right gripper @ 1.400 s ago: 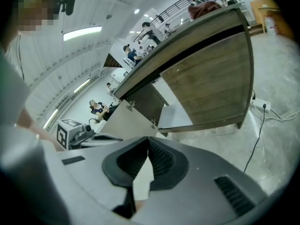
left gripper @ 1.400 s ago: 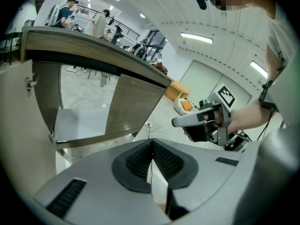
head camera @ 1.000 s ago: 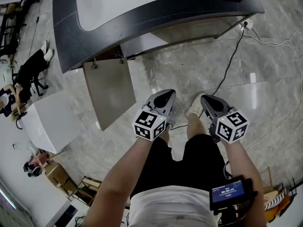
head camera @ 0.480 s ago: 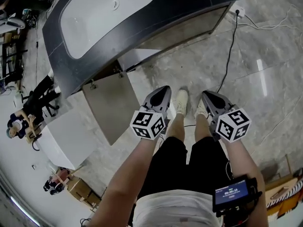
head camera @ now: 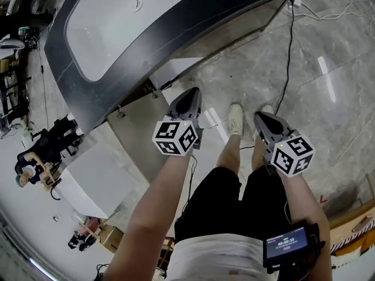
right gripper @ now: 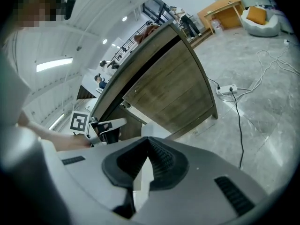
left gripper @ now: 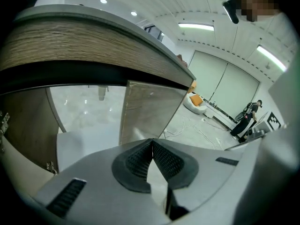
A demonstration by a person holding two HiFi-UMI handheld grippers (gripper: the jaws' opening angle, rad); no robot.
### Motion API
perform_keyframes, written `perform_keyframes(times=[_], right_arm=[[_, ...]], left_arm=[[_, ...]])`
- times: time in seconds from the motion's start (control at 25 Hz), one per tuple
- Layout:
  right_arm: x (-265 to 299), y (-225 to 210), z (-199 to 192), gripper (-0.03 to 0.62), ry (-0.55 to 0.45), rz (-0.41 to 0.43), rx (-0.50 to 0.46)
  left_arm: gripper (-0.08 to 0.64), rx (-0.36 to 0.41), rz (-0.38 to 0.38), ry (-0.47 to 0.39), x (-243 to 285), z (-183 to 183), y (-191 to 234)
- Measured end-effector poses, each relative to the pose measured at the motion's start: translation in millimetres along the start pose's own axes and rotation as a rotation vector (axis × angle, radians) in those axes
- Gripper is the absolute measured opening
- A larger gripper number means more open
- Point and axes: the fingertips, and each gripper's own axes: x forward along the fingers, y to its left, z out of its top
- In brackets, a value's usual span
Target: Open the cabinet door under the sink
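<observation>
From above, the bench (head camera: 222, 4) hides the cabinet's inside under its dark rim, and the sink (head camera: 123, 22) is cut off at the top edge. The cabinet door (head camera: 137, 142) stands swung open below. Its free edge is just ahead of my left gripper (head camera: 188, 96), fingers clenched on nothing; contact is unclear. My right gripper (head camera: 261, 117), fingers clenched empty too, hangs over open floor (head camera: 340, 51) near a black cable (head camera: 287, 57).

- The sink (head camera: 117, 28) is sitting in the counter (head camera: 193, 25), at the top of the head view.
- The cabinet door (head camera: 137, 142) is standing open below the counter's edge, swung out over the floor (head camera: 328, 127).
- The left gripper (head camera: 188, 95) is hovering just beside the door's right edge.
- The right gripper (head camera: 262, 117) is hovering further right, well apart from the door.
- A cable (head camera: 287, 57) is lying on the floor, right of the counter.
</observation>
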Motion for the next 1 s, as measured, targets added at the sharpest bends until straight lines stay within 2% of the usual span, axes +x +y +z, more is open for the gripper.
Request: perform_keyframes(times=[0.2, 0.32, 0.52, 0.64, 1.0], right_arm=[[8.3, 3.8, -1.0, 0.014, -0.014, -0.013, 0.03], [10.6, -0.7, -8.1, 0.014, -0.009, -0.023, 0.052], [5.0, -8.6, -11.6, 0.014, -0.004, -0.047, 0.072], [0.1, -14.7, -11.9, 0.014, -0.009, -0.065, 0.09], [-5.4, -26.7, -13.2, 0.014, -0.018, -0.116, 0.137]], left_arm=[[0.011, -0.012, 0.097, -0.043, 1.0, 17.7, 44.5], [0.011, -0.021, 0.126, -0.081, 3.0, 28.0, 60.5], [0.02, 0.06, 0.103, -0.091, 15.2, 32.9, 60.4], [0.083, 0.115, 0.086, -0.092, 26.1, 35.2, 59.0], [0.161, 0.151, 0.048, -0.128, 53.5, 70.8, 61.2]])
